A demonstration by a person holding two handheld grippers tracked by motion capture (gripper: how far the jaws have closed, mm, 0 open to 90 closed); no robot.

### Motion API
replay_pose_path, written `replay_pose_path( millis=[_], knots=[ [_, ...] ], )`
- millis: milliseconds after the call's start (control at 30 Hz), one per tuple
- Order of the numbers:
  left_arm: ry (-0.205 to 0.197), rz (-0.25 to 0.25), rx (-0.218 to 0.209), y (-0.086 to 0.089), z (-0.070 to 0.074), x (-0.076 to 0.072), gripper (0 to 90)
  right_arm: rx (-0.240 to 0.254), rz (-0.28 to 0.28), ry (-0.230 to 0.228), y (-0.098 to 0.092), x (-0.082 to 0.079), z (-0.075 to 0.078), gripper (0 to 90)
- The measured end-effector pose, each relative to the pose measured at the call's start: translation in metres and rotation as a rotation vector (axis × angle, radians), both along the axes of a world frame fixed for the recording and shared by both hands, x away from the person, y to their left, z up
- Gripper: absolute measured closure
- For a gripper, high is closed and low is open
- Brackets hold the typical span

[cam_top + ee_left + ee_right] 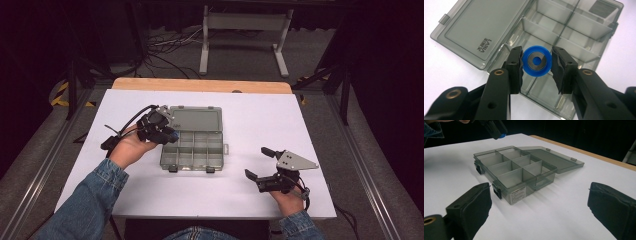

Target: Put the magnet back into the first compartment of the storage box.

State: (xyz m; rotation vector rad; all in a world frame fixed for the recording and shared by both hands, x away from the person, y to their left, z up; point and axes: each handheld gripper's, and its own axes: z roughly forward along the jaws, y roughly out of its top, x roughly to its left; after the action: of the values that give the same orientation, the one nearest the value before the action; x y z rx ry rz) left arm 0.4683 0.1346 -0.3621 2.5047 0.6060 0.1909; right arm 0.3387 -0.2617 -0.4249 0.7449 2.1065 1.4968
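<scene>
Left gripper (536,61) clamped on a blue ring (535,60), a round blue piece with a dark metal-looking centre and a hole through it. Pads bear on its left and right edges only, so the contact patches are small on a curved rim. In the high view this gripper (167,135) hangs over the left side of the compartment box (194,150), ring above the compartments and just near of the hinge line. Lid (474,32) lies open and flat on the table, on the far side of the box.

Risks, judged from this pose:
- Ring could pivot or squirt out between the pads if the hand tilts or bumps a divider (564,42); the grip is across a circle, not a flat.
- Release from this height could let the ring bounce off a divider top and land in the wrong compartment, or roll on edge out over the wall.
- Ring sits close to the hinge; a drift to the far side would drop it on the lid rather than in a cell.
- Jaw tips are wide next to the cells; lowering too far could knock a wall and shove the light box across the white table (250,195).

Right gripper (264,165), near right of the box and well apart from it, jaws spread wide with nothing between them. It is not bracing the box, so any push from the left side goes unopposed. Box latches (498,191) face the near edge, unobstructed.
</scene>
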Motion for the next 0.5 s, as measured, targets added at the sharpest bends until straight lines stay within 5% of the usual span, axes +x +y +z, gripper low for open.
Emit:
replay_pose_path(
  millis=[233, 500],
  knots=[
    [0.009, 0.049, 0.004, 0.003, -0.004, 0.009, 62.7, -0.001, 0.001, 0.001, 0.000, 0.000, 0.000, 5.7],
    [0.016, 0.044, 0.011, 0.002, -0.010, 0.014, 62.7, 0.001, 0.003, 0.004, 0.000, 0.001, -0.001, 5.7]
  ],
)
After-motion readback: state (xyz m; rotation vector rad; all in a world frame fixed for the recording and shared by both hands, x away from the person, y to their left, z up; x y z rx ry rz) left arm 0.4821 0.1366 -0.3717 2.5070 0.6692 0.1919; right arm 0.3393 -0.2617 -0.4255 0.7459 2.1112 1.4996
